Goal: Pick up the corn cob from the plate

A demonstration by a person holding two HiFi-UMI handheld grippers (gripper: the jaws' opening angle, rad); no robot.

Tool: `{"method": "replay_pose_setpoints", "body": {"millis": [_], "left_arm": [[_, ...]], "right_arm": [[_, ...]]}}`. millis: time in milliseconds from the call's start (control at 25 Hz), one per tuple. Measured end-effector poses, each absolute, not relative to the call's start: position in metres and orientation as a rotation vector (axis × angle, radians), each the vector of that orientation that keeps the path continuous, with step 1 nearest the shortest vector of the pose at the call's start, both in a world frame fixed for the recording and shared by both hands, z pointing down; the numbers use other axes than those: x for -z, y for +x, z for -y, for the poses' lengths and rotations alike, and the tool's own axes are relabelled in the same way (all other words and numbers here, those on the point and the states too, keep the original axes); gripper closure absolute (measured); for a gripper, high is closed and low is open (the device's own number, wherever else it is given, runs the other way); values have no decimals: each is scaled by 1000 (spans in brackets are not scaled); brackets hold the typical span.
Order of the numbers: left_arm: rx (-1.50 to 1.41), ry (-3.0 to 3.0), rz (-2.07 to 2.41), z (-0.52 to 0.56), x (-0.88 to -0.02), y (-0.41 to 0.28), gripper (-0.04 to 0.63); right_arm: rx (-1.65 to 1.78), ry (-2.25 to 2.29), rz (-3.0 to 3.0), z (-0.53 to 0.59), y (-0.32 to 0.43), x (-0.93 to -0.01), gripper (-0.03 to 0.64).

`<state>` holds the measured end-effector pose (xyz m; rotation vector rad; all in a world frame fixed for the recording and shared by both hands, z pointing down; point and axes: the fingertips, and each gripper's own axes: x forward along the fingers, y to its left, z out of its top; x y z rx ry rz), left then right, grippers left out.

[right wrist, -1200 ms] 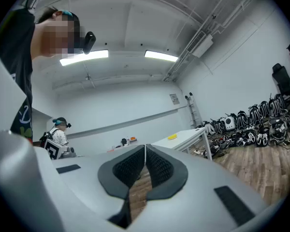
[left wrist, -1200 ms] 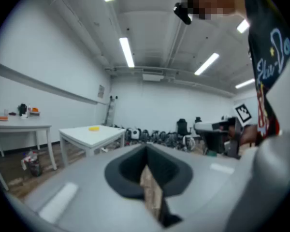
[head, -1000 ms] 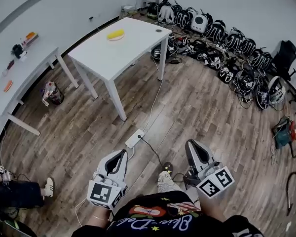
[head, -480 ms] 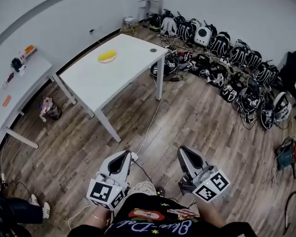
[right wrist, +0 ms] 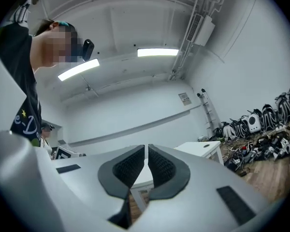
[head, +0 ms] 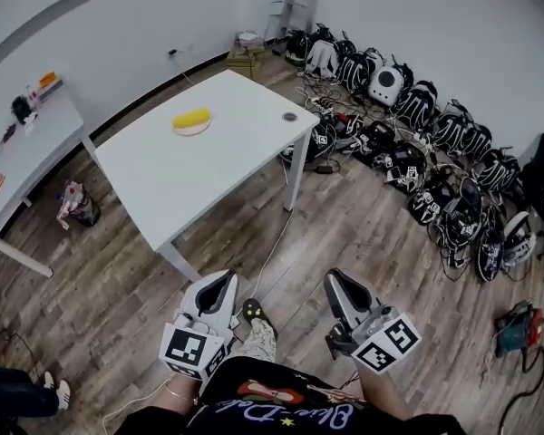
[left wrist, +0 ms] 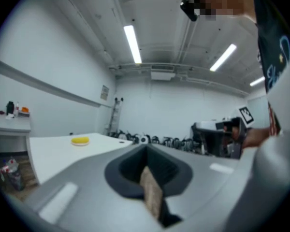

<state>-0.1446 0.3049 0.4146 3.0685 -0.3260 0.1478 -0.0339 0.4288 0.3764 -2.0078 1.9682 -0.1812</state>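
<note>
A yellow corn cob point(head: 191, 118) lies on a small pale plate point(head: 191, 129) at the far side of a white table point(head: 218, 166). In the left gripper view the corn cob point(left wrist: 80, 140) shows small and far off on the table point(left wrist: 53, 151). Both grippers are held low in front of my body, above the wooden floor and short of the table's near corner. My left gripper point(head: 228, 279) is shut and holds nothing. The right gripper point(head: 335, 277) has its jaws pressed together and is just as empty. The right gripper view shows its dark pads point(right wrist: 135, 164) meeting, with the table's end point(right wrist: 203, 150) beyond.
A second white table point(head: 23, 152) with small items stands at the left, a bag point(head: 72, 205) beneath it. Many dark packs point(head: 417, 143) and cables line the right wall. A cable runs over the floor by the table leg point(head: 293, 172). Another person's shoe point(head: 51, 389) shows at bottom left.
The white table and corn cob have drawn closer and lower in the head view as I walked toward them. Both grippers stayed shut and kept their place before me.
</note>
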Motion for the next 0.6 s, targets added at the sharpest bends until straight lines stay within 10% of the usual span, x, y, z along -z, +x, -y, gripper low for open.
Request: {"method": "replay_pose_setpoints", "body": {"millis": [600], "left_arm": [[-111,3017,665,-65,-389,-15,597]], "right_arm": [[222,-1733,-2549,-99,93,-373,598]]}}
